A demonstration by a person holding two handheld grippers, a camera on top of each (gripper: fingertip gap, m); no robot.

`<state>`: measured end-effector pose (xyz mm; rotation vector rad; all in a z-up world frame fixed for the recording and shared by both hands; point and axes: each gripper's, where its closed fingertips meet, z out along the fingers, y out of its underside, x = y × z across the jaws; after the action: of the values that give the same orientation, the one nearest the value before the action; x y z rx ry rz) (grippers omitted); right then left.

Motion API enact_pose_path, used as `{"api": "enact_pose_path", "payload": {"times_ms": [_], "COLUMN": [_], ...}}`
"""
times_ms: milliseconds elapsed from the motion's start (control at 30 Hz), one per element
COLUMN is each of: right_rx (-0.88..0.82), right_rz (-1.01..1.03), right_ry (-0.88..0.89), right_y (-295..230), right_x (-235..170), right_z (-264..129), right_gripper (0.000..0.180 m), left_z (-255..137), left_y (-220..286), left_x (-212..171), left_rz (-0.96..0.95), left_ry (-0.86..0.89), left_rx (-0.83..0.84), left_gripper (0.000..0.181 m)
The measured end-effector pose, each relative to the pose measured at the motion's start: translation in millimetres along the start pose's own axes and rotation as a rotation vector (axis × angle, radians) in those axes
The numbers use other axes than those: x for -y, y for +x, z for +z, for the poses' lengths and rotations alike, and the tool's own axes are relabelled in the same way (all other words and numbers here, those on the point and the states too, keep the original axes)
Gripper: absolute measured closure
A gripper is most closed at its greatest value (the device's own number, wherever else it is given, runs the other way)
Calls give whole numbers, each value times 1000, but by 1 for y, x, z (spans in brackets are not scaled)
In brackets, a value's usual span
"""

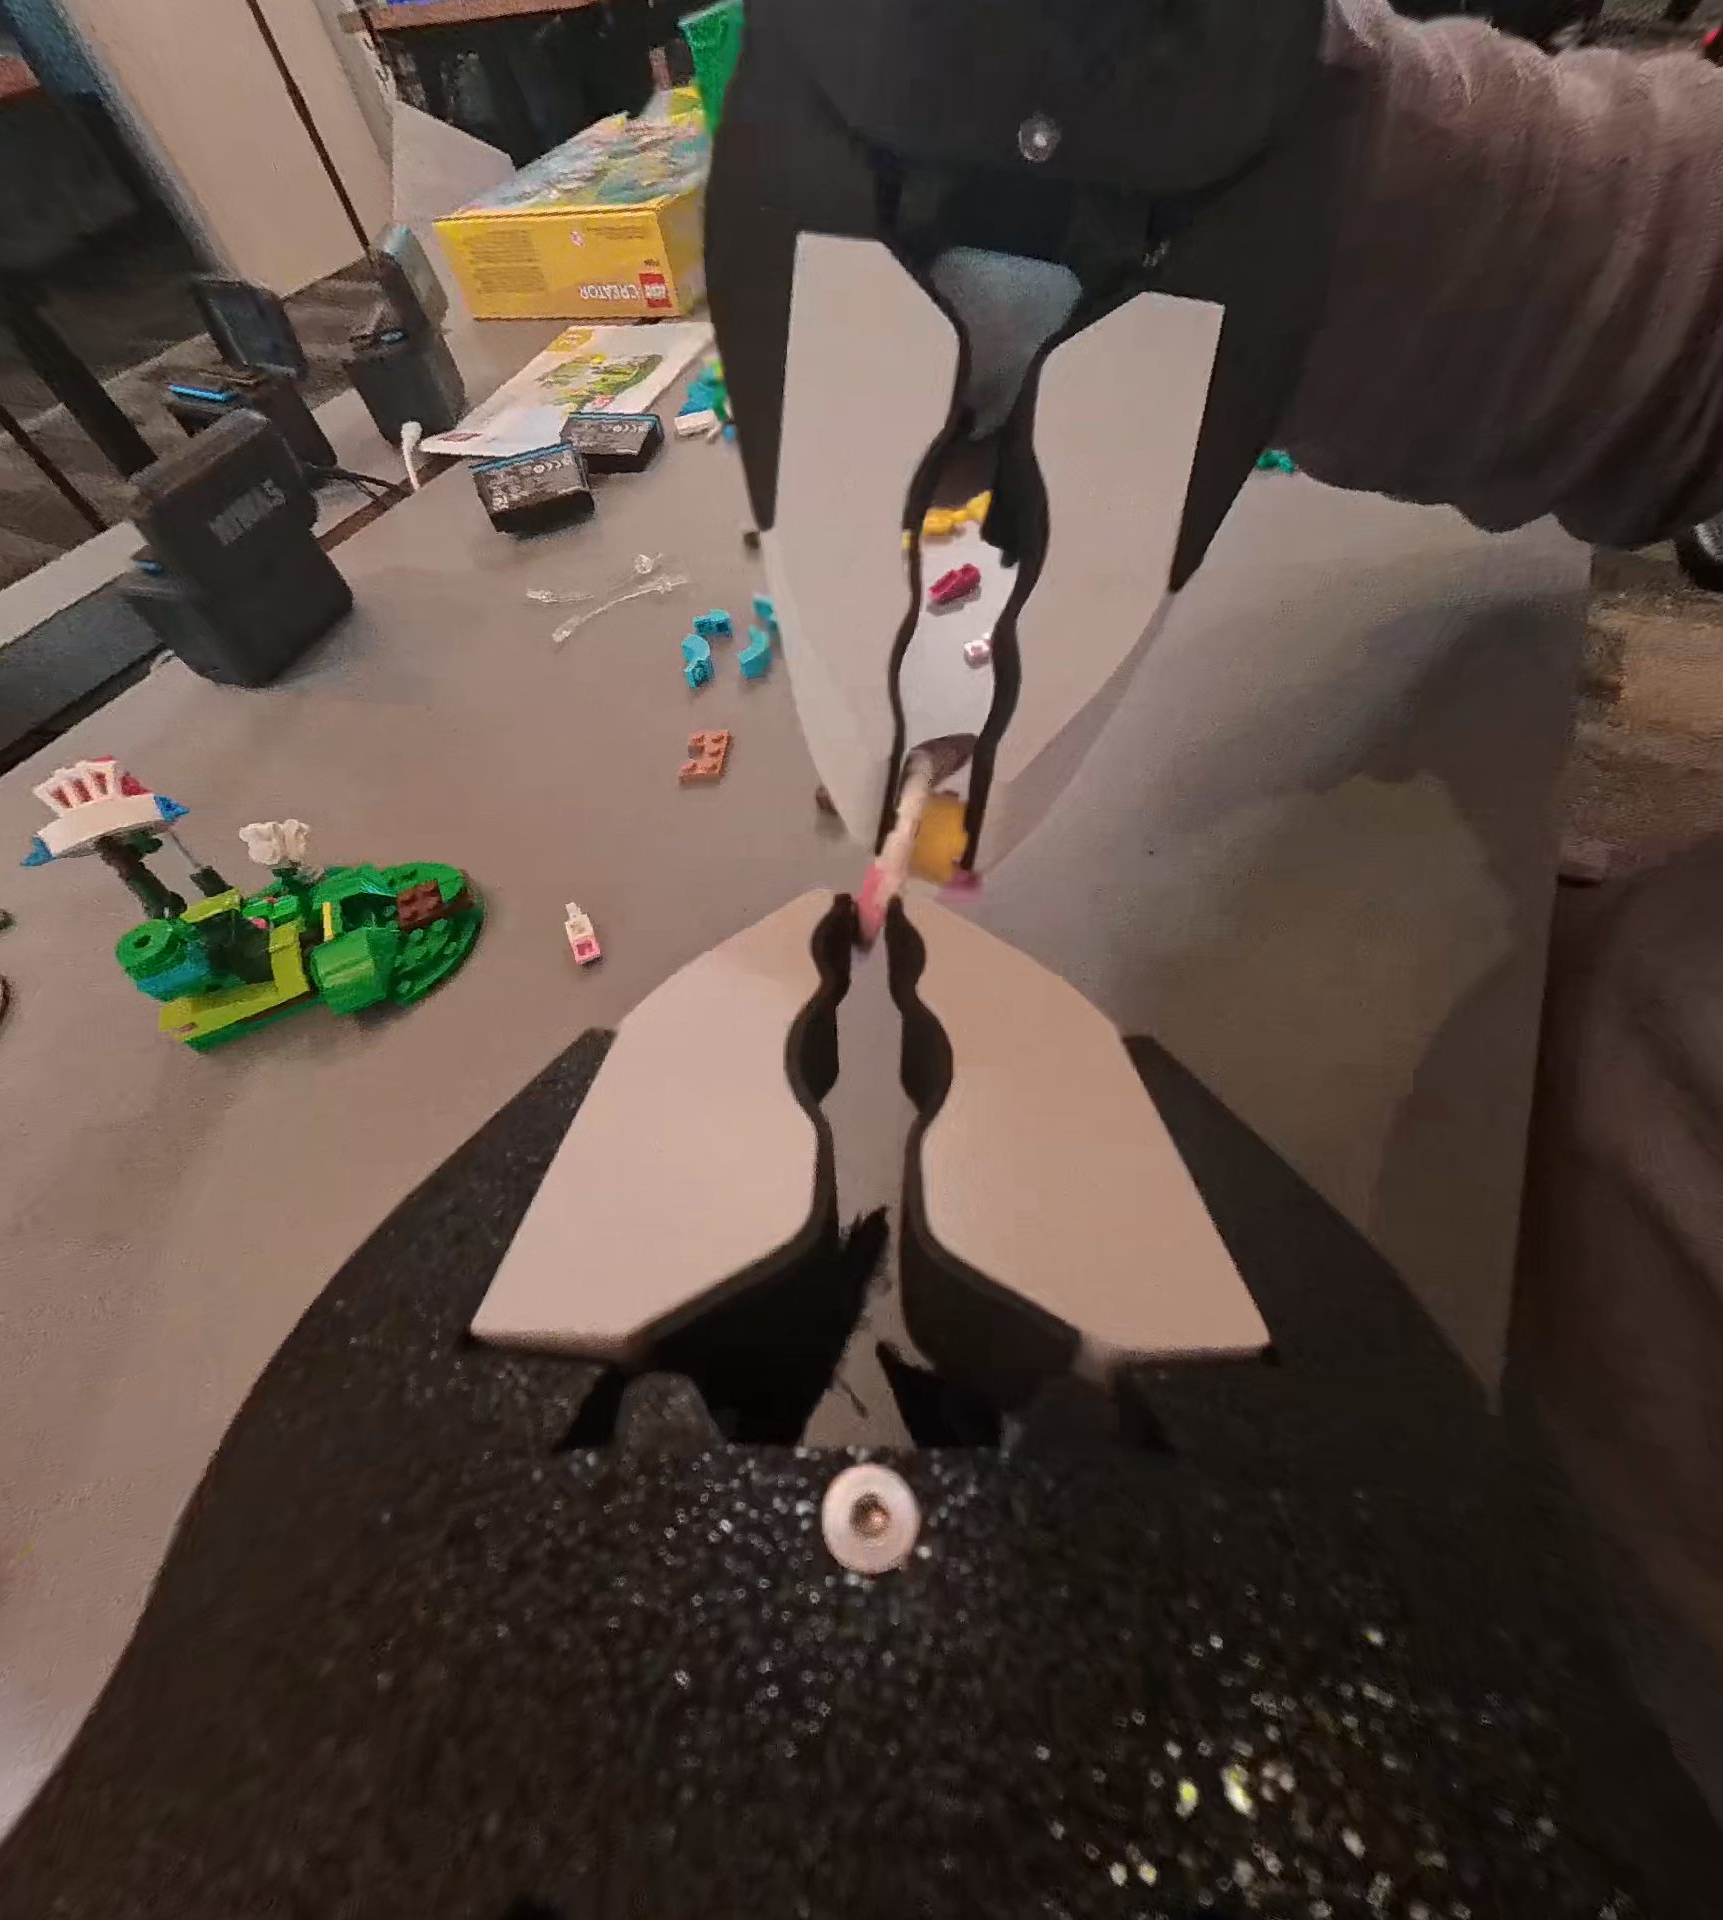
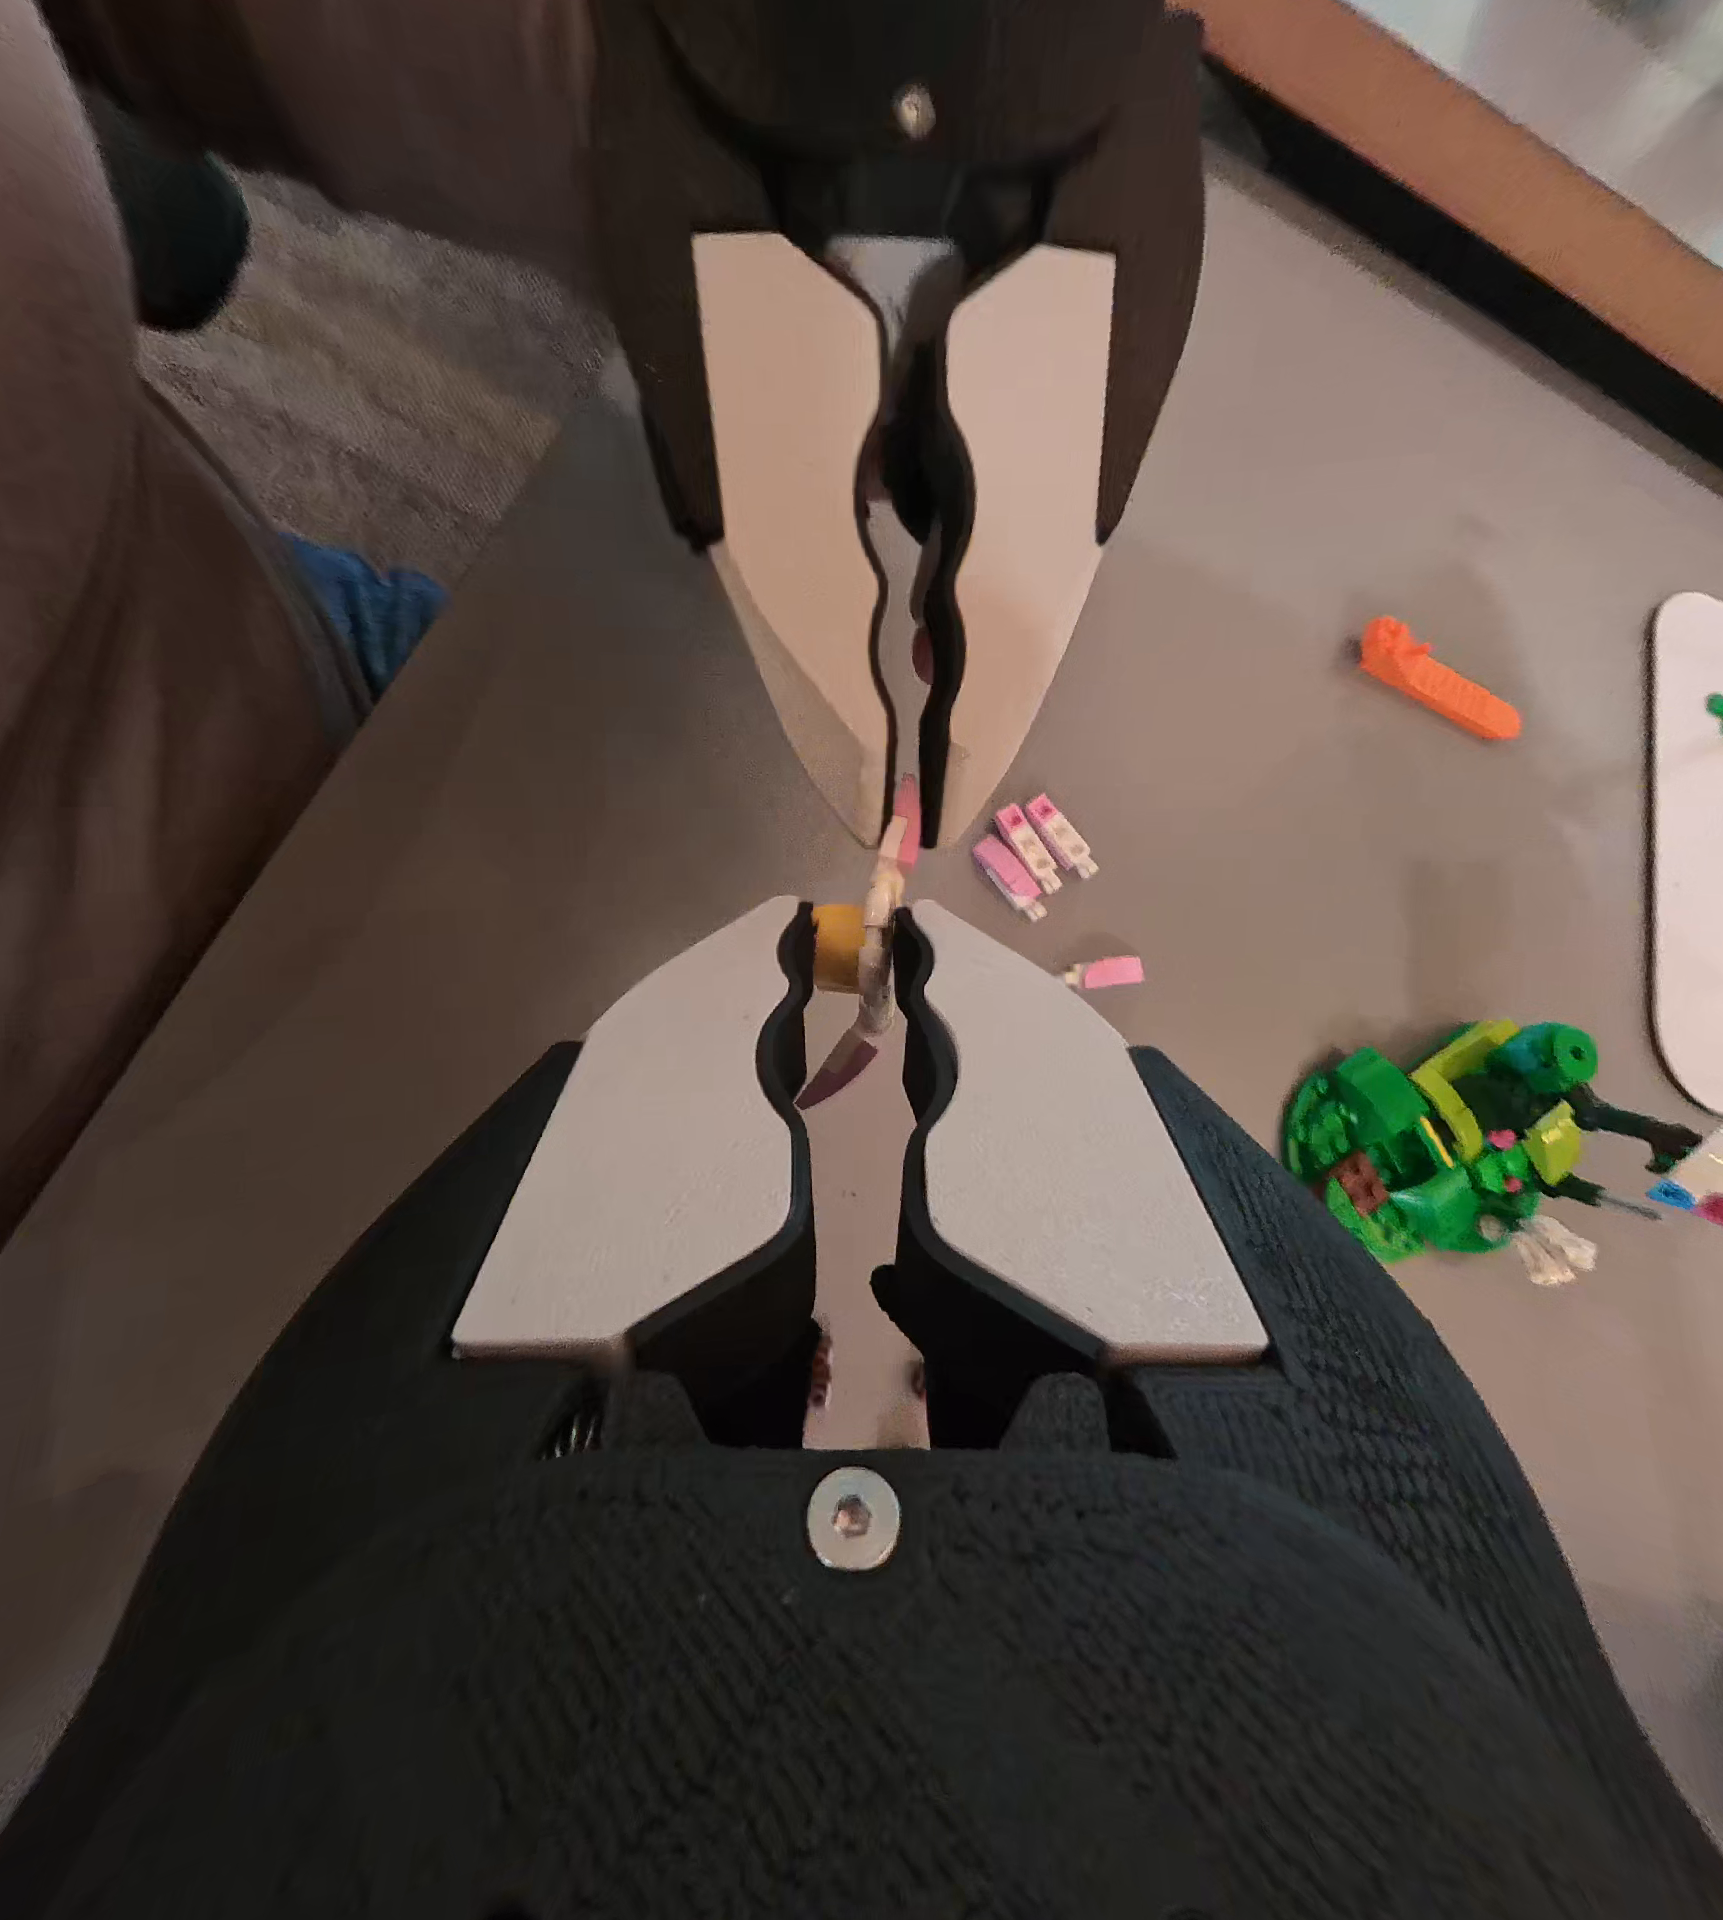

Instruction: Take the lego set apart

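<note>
Tools meet tip to tip above the tabletop (image 1: 441, 1195). My left tool (image 1: 867, 920) pinches the flower's (image 2: 883, 914) pink petal; my right tool (image 2: 852, 935) clamps its yellow centre. Green build (image 1: 301, 940) sits well apart.

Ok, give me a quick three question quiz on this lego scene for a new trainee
1. True or false: both grippers are shut on the same small flower piece.
2. Which part of that piece sits in the right gripper? A) a yellow round part B) a green plate C) a brown plate
3. Fill in: the pink petal tip is pinched by the ___ gripper.

Key
1. True; they meet tip to tip above the grey table.
2. A
3. left

The green lego model lies untouched on the table.
</note>
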<state>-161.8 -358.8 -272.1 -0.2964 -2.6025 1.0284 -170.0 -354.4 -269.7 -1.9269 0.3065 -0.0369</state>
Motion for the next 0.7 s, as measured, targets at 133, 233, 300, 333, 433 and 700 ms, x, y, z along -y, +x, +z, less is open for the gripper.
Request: {"api": "enact_pose_path", "payload": {"times_ms": [133, 233, 300, 333, 433, 700], "right_rx": [37, 45, 5, -16, -78, -107], "right_rz": [10, 10, 38, 47, -6, -30], "right_ry": [17, 9, -17, -25, -26, 206], "right_y": [-2, -5, 1, 4, 7, 0], "right_x": [-1, 2, 1, 1, 4, 26], "right_z": [0, 2, 3, 3, 3, -7], "right_gripper": [166, 167, 166, 166, 167, 167], "left_z": [2, 11, 12, 11, 6, -15], "left_y": [2, 6, -1, -3, -5, 10], "left_x": [1, -3, -6, -5, -4, 16], "left_rz": [-28, 104, 149, 156, 163, -359], "left_ry": [21, -63, -111, -123, -126, 242], "left_rx": [-10, 29, 76, 87, 113, -220], "left_gripper": [167, 171, 173, 174, 175, 175]}}
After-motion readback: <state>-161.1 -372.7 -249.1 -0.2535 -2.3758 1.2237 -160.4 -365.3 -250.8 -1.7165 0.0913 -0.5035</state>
